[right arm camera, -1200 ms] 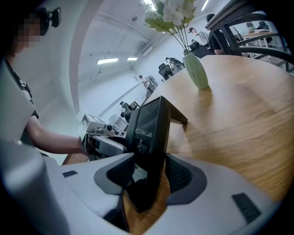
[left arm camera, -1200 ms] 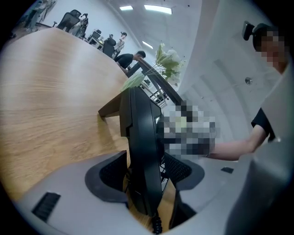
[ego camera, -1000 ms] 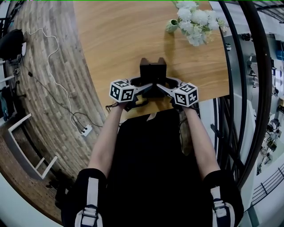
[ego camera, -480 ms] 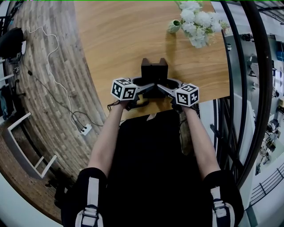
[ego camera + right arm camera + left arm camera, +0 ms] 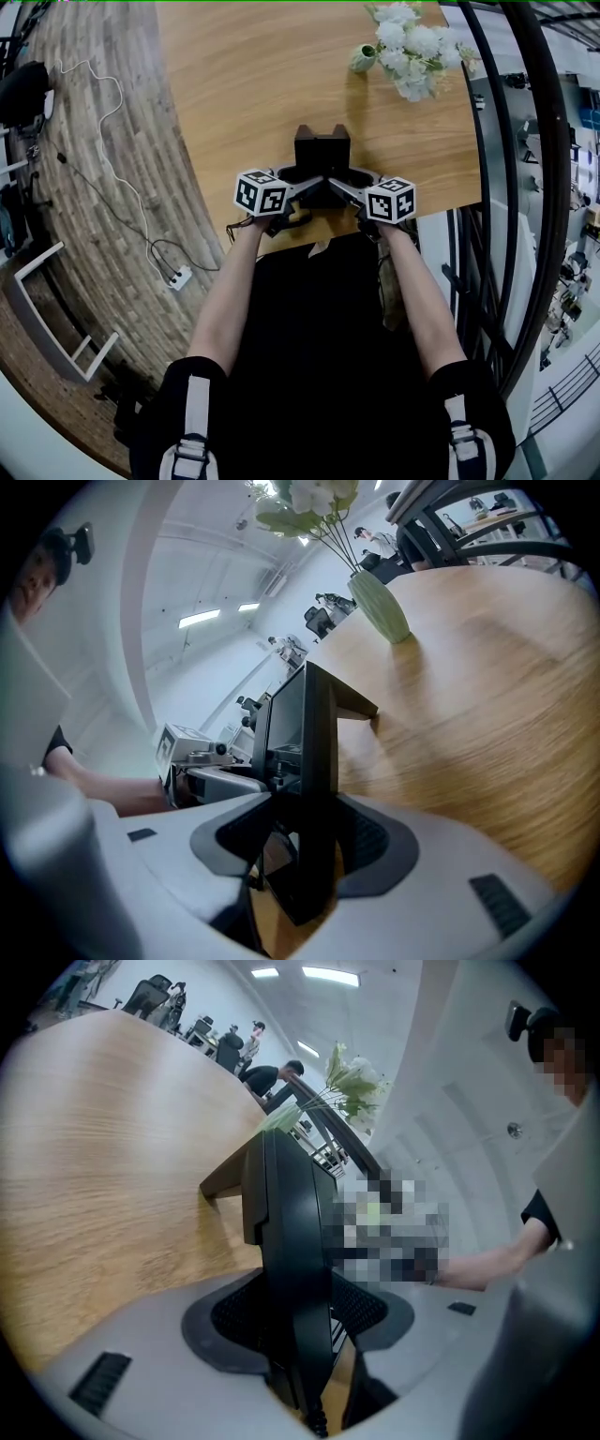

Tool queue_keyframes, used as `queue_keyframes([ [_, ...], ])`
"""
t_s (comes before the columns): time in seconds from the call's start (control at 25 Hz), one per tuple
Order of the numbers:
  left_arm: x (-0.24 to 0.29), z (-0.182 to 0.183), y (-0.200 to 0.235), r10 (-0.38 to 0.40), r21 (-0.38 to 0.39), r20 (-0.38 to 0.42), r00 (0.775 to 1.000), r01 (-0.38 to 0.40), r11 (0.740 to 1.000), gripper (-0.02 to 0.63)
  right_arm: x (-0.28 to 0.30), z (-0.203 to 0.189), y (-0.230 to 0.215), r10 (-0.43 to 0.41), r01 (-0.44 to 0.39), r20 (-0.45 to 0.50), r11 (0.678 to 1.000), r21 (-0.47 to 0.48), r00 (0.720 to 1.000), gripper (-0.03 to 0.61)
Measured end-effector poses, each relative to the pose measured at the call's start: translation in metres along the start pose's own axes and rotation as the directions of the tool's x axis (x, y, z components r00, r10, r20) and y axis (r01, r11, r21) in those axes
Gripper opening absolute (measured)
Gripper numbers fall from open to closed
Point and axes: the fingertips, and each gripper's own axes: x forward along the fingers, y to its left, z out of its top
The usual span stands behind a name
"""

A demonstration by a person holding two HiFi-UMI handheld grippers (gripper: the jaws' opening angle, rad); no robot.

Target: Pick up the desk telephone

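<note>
We look down on a pale wooden desk (image 5: pixel 244 84) beside a brick-patterned floor (image 5: pixel 103 141), with a dark railing (image 5: pixel 497 187) at right. The black telephone (image 5: pixel 322 150) stands by the desk's near edge, with bare wood beyond it. The left gripper (image 5: pixel 298 178), its jaws just closing, and the right gripper (image 5: pixel 349 180) each straddle one side of it, unclamped. A far-corner vase (image 5: pixel 364 58) holds white flowers (image 5: pixel 408 47).

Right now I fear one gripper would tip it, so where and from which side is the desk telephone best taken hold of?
Probably by its two side edges, one gripper from each side: the desk telephone is wide with thin flanks. The left gripper straddles the handset side, and its jaws have just been closing; the right gripper straddles the opposite edge.
</note>
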Motion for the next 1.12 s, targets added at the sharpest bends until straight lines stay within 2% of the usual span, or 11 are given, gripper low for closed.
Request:
queue_keyframes([
  [0.32,-0.005,0.0,-0.002,0.001,-0.016,0.009,1.0,-0.001,1.0,0.233,-0.001,-0.001,0.005,0.002,-0.002,0.009,0.999,0.033,1.0,0.219],
  [1.12,-0.029,0.015,-0.029,-0.003,0.029,0.08,0.997,0.001,1.0,0.23,-0.019,0.014,0.036,0.001,0.0,0.06,1.0,-0.008,0.998,0.218],
])
